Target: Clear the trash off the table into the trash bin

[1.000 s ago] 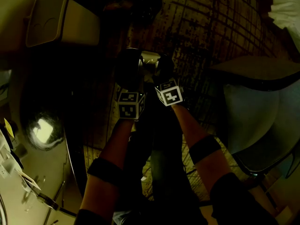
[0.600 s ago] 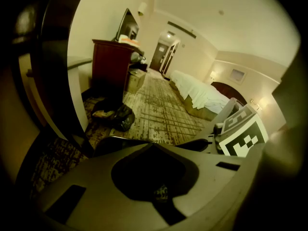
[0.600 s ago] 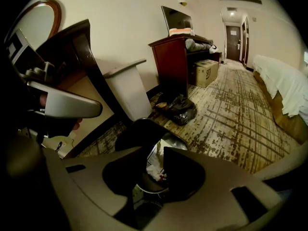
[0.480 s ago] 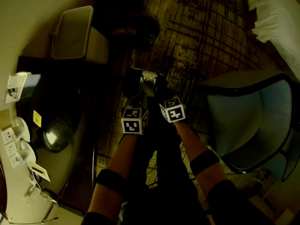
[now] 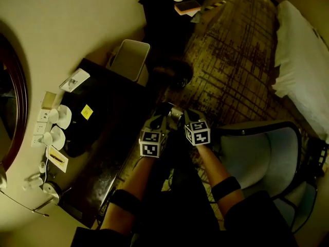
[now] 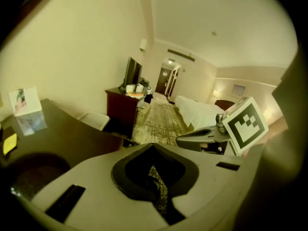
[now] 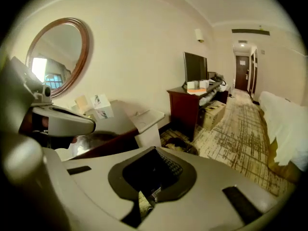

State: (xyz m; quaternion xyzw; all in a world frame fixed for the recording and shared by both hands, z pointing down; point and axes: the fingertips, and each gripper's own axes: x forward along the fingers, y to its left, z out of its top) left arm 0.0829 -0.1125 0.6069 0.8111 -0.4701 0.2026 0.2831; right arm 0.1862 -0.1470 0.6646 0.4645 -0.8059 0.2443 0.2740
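Observation:
My left gripper (image 5: 157, 118) and right gripper (image 5: 181, 116) hang side by side in the air over the carpet, between the dark table (image 5: 110, 138) and a chair. Both are shut, and I see nothing held in either. The right jaws have just been closing, with nothing visible between them. The lidded pale trash bin (image 5: 128, 59) stands on the floor at the table's far end, ahead and left of the grippers. It also shows in the right gripper view as the bin (image 7: 147, 124). On the table lie a yellow note (image 5: 86, 111), a card (image 5: 74, 80) and white cups (image 5: 59, 116).
An upholstered chair (image 5: 267, 158) stands close on the right and a bed (image 5: 303, 60) beyond it. A dark heap (image 5: 172, 73) lies on the carpet beside the bin. A dark cabinet (image 5: 175, 14) with cups stands farther along the wall. A round mirror (image 7: 60, 52) hangs over the table.
Both grippers have risen together from low near the floor, and my view has risen with them. The table top, bin and far cabinet have come into sight.

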